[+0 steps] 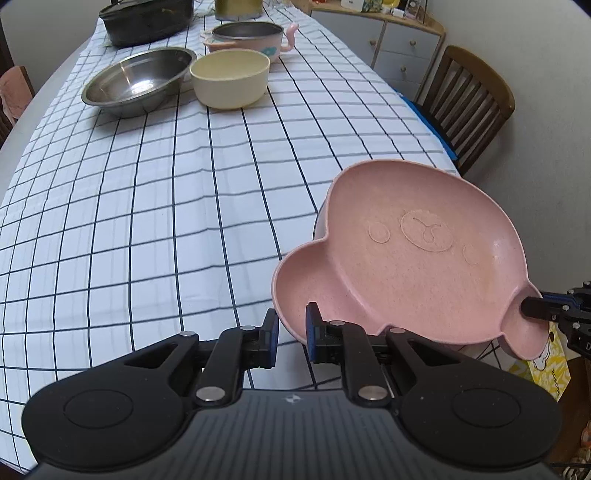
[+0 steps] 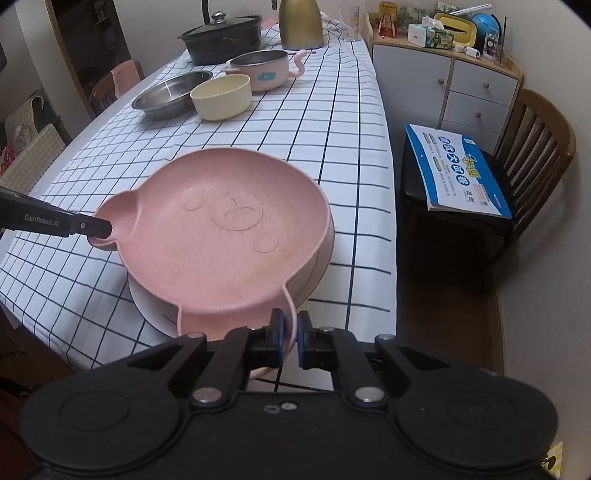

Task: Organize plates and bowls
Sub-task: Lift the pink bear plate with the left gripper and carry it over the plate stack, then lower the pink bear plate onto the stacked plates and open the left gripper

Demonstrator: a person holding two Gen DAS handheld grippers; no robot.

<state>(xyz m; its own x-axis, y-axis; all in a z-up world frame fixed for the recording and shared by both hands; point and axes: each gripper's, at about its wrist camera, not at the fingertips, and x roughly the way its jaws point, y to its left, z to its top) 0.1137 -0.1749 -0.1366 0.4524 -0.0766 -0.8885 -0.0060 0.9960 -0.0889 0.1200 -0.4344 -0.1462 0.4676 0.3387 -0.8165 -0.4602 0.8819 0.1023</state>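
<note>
While both claws pinch its ears, left gripper (image 1: 291,323), right gripper (image 2: 290,334), pink bear plate (image 2: 229,236) spanning between, checked tablecloth (image 1: 147,221), wooden chair (image 2: 532,147).

On the bench (image 2: 351,155), near its front edge: bear-faced plate (image 2: 229,236), resting over a white plate (image 2: 147,302). Behind the bear-faced plate, well apart: plain bowl (image 2: 221,96), with steel basin (image 2: 170,94) just left of it. Behind the plain bowl: handled bowl (image 2: 262,70), then lidded pot (image 2: 221,37) and kettle (image 2: 300,24). Right of the bear-faced plate, off the bench: chair (image 2: 535,147) carrying a booklet (image 2: 458,170).
</note>
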